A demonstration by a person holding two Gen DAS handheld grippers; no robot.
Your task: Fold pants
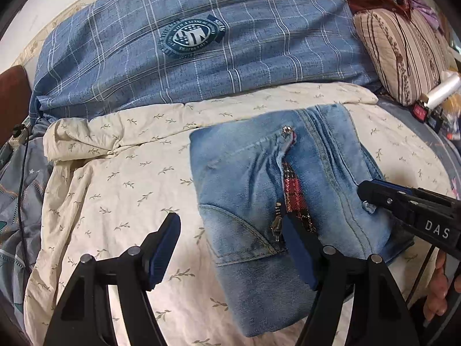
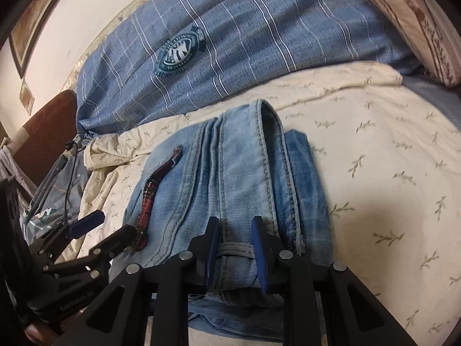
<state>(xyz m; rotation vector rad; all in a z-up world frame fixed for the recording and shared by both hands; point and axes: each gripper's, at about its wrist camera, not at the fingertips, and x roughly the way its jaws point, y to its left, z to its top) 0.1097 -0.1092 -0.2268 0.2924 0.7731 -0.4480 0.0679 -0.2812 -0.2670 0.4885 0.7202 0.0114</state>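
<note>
Denim, thick and limp, is making a folded bundle of the pants [image 1: 276, 199], lying on the cream sheet of the bed [image 1: 121, 178]. At its 4 o'clock edge the right tool [image 2: 233, 248] is pinching a belt loop [image 2: 234, 248]. At 8 o'clock the left tool [image 1: 230, 248] is hanging spread, gripping nothing. Likely heavy and floppy, so seams and waistband are offering the firmest hold.

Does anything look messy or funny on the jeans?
Yes. The jeans are folded, but the fly gapes open, showing a red plaid lining with the zipper pull dangling. The cream sheet underneath is rumpled at its left edge.
</note>
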